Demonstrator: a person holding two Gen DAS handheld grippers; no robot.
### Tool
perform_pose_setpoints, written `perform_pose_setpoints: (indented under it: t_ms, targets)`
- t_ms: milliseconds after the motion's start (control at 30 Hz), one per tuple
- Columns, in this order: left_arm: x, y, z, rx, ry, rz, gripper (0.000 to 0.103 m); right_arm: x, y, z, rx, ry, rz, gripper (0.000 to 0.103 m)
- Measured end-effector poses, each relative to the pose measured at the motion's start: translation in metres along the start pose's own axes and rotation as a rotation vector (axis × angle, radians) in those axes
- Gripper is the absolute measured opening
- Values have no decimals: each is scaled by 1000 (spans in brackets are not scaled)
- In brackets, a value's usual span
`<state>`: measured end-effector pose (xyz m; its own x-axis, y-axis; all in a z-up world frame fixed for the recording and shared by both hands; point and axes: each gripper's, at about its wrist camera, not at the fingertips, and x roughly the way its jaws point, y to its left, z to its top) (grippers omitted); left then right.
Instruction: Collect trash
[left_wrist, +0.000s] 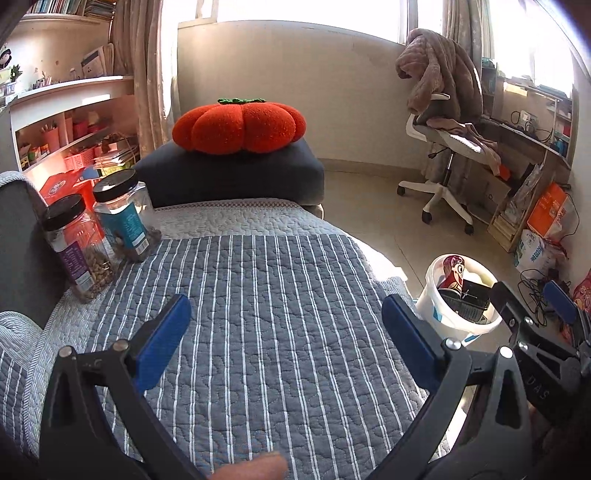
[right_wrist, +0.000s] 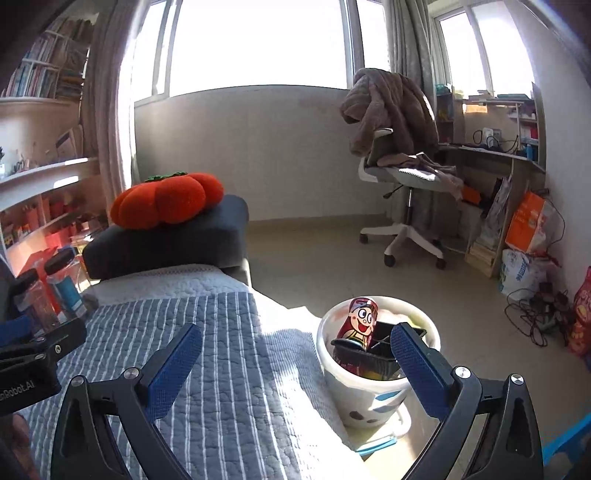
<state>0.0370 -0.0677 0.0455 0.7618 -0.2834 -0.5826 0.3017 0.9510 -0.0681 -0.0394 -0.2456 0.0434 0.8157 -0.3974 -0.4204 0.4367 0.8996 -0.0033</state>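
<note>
Blue-padded and spread wide, the left gripper (left_wrist: 286, 332) held nothing in the left wrist view as it hovered over the striped quilted bed cover (left_wrist: 258, 295). No loose trash showed on the cover between its fingers. Two black-lidded plastic jars (left_wrist: 99, 229) stood upright at the far left beside the dark armrest, well apart from the fingers, and whether they counted as trash could not be told. The white waste bucket (left_wrist: 448, 317) sat on the floor off the bed's right edge, just beyond the right-hand finger, with a red cartoon-printed can (left_wrist: 452, 275) and a black plastic tray (left_wrist: 474, 295) already inside.

From the right wrist view, the right gripper (right_wrist: 295, 354) was likewise wide and empty. The bucket (right_wrist: 364, 398) lay directly ahead and slightly right, its rim partly behind the right-hand finger, so the right gripper looked the nearer one to it. The can (right_wrist: 360, 321) leaned upright against the tray (right_wrist: 373, 354). The jars (right_wrist: 59, 284) lay far left, nearer the left gripper.
</note>
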Motion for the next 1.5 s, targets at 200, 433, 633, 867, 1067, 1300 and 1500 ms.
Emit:
perform_pose_setpoints:
  t_ms: [200, 433, 633, 867, 1067, 1300, 1500]
  targets:
    - [0, -3, -2, 13, -3, 4, 102, 0, 0, 0, 0, -6, 8, 103]
    - [2, -2, -3, 8, 9, 5, 102, 0, 1, -1, 3, -5, 16, 103]
    - [3, -1, -4, 6, 13, 9, 102, 1, 2, -1, 2, -3, 19, 103]
    - [6, -1, -5, 8, 20, 14, 102, 3, 3, -2, 0, 1, 26, 103]
    - [7, -1, -6, 8, 25, 14, 102, 4, 4, -3, 1, 10, 30, 103]
    - [9, 0, -7, 8, 32, 24, 102, 4, 6, -3, -2, 11, 33, 103]
    - [10, 1, -8, 9, 32, 30, 102, 6, 6, -4, -10, 24, 37, 103]
